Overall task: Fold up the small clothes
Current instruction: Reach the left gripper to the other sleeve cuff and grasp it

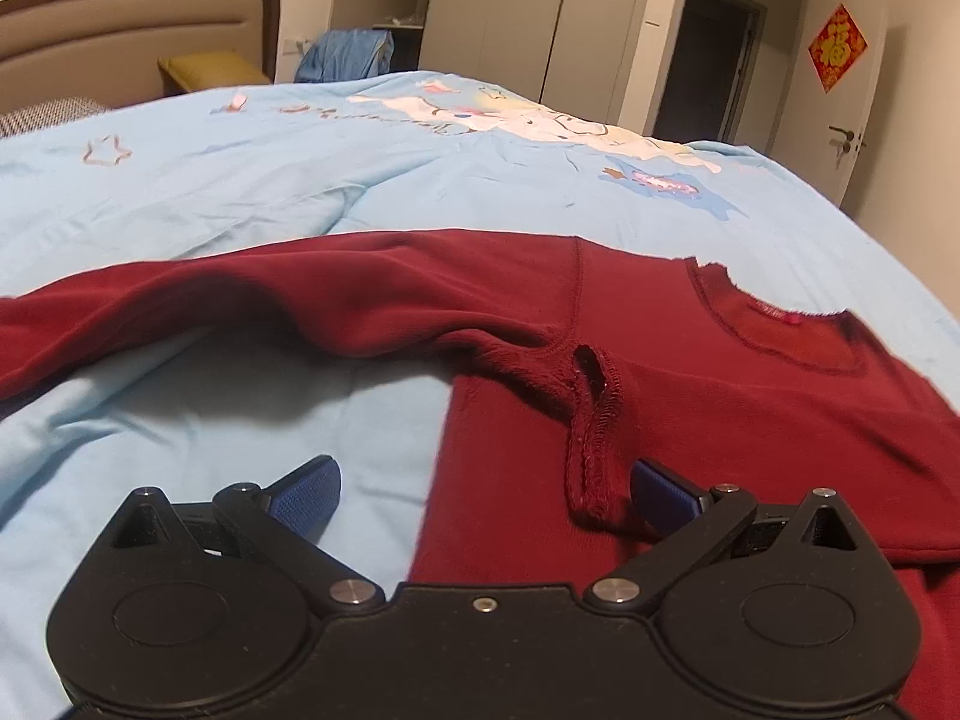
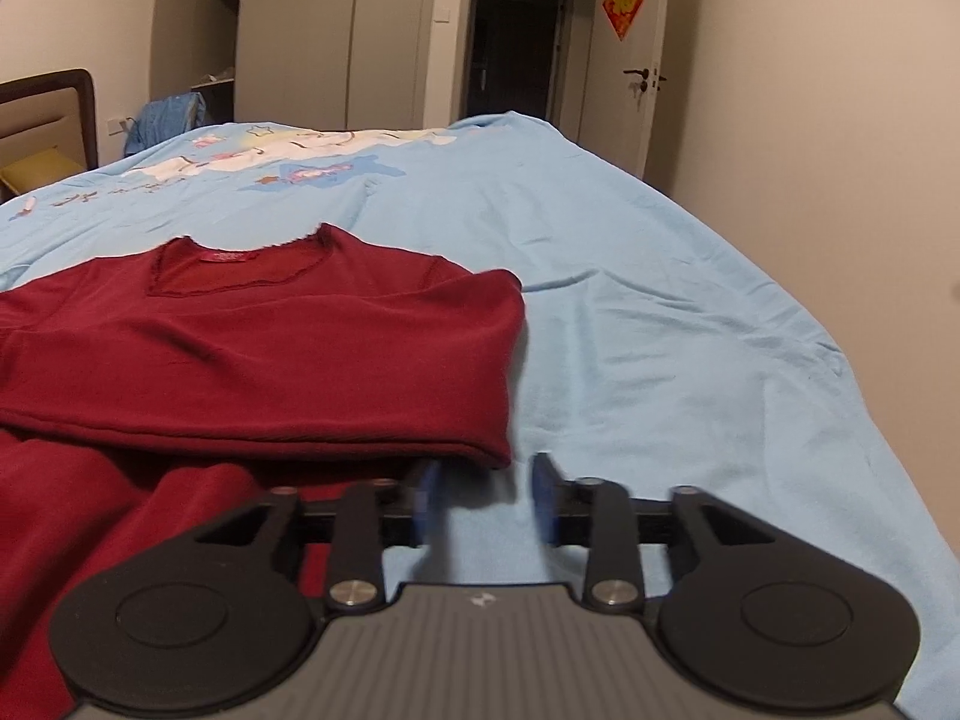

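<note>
Dark red fabric, a long-sleeved top (image 1: 750,396), lies flat on the light blue bed cover (image 1: 300,192), one sleeve stretched out to the left and its right side folded in over the body. The left gripper (image 1: 483,489) hangs wide apart over the top's left edge, gripping nothing. The right gripper (image 2: 486,495) stands part-way apart just beside the folded corner, nothing between its blue pads (image 2: 545,498).
</note>
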A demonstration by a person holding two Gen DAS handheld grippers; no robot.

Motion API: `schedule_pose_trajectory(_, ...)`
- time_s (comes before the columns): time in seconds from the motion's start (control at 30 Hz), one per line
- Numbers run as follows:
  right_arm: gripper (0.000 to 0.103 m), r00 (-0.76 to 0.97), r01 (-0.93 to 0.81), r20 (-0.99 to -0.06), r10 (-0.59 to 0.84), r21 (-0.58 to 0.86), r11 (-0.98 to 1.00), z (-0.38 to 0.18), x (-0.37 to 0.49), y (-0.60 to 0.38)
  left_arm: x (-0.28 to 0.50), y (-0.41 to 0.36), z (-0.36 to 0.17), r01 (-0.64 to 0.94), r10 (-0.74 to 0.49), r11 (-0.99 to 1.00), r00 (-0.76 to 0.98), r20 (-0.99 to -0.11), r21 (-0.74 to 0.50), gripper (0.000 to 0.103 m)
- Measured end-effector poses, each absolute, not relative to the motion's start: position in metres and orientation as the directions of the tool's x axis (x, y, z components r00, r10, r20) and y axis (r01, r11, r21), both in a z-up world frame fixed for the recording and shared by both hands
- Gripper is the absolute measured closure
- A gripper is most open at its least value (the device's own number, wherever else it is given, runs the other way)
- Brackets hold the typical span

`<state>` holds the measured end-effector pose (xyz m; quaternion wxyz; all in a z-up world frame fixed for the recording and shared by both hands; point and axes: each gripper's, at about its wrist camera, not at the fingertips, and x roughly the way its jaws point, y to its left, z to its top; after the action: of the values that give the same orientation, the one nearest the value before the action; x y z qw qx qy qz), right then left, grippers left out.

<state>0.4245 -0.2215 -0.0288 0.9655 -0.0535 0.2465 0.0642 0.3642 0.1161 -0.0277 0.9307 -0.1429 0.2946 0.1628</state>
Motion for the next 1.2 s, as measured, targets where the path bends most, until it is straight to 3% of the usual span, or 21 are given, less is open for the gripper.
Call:
schedule_pose_trajectory(0.17,0.012,0.861,-0.228,-0.475,0.18,-0.044,0.973,-0.015,0.394,-0.215,0.328,0.136,-0.003,-0.388,0.222,0.902,0.793,-0.567,-0.191,0.001)
schedule_pose_trajectory(0.27,0.0,0.851,-0.279,-0.464,0.248,0.001,0.96,-0.009,0.372,-0.208,0.308,0.157,0.012,-0.414,0.251,0.889,0.8,-0.545,-0.197,0.001)
schedule_pose_trajectory(0.5,0.0,0.81,-0.361,-0.481,0.334,0.039,0.932,-0.015,0.325,-0.172,0.252,0.235,0.031,-0.531,0.318,0.791,0.782,-0.536,-0.305,0.001)
schedule_pose_trajectory(0.67,0.0,0.759,-0.42,-0.517,0.396,0.077,0.904,-0.029,0.301,-0.145,0.214,0.299,0.021,-0.652,0.368,0.646,0.721,-0.587,-0.396,0.001)
schedule_pose_trajectory(0.83,0.0,0.734,-0.417,-0.546,0.403,0.105,0.903,-0.037,0.292,-0.129,0.191,0.344,0.004,-0.685,0.346,0.474,0.722,-0.599,-0.553,0.001)
schedule_pose_trajectory(0.97,0.0,0.734,-0.402,-0.552,0.396,0.117,0.908,-0.037,0.288,-0.122,0.192,0.351,-0.001,-0.699,0.377,0.424,0.714,-0.59,-0.576,0.003)
schedule_pose_trajectory(1.13,0.0,0.733,-0.403,-0.559,0.388,0.103,0.91,-0.034,0.285,-0.118,0.202,0.349,-0.003,-0.741,0.441,0.397,0.671,-0.596,-0.541,0.018)
schedule_pose_trajectory(1.2,0.0,0.731,-0.4,-0.566,0.381,0.096,0.911,-0.035,0.284,-0.117,0.206,0.35,-0.004,-0.736,0.45,0.389,0.677,-0.583,-0.554,0.034)
